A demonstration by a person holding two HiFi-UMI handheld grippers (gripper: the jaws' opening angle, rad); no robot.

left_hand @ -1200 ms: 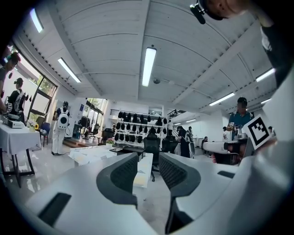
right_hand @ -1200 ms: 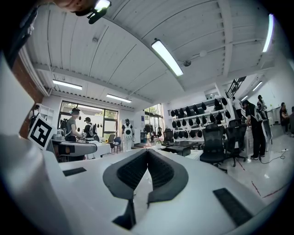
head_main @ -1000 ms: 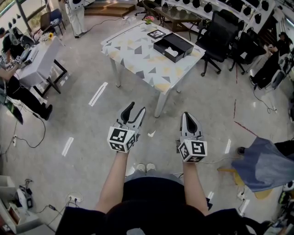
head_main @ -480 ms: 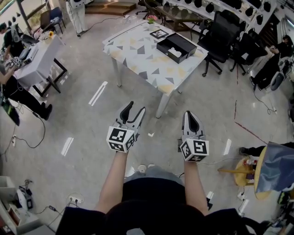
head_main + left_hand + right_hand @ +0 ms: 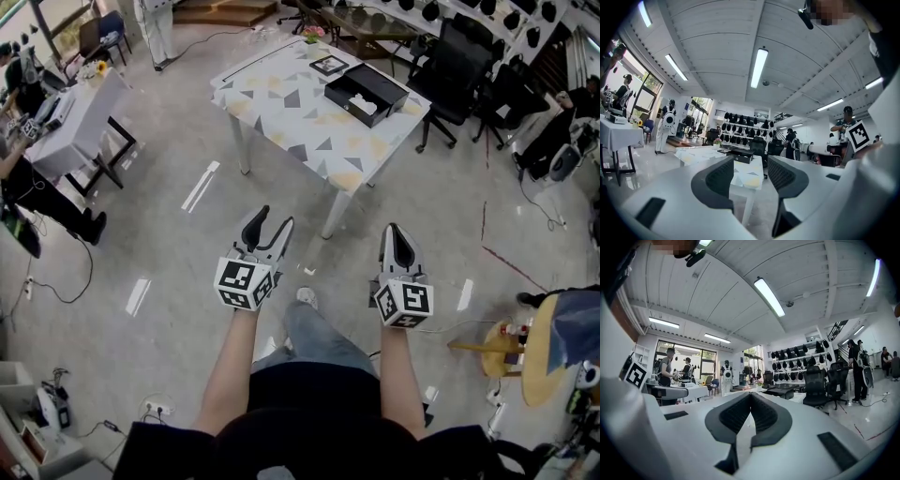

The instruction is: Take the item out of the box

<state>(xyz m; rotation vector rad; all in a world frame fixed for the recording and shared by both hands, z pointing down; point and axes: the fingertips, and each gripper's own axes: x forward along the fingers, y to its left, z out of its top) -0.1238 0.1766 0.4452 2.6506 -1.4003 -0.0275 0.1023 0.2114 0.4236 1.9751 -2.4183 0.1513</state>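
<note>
Black open box (image 5: 366, 94) on patterned table (image 5: 281, 103), lengthwise along far edge

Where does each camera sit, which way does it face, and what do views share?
Head view: on the person's head, facing steeply down at floor and table; shows forearms, left hand-held gripper, right hand-held gripper.
Left gripper view: on that gripper, level between empty jaws that have just been opening, toward the table.
Right gripper view: on that gripper, level along shut jaws.
Shared: all three show the black box.
</note>
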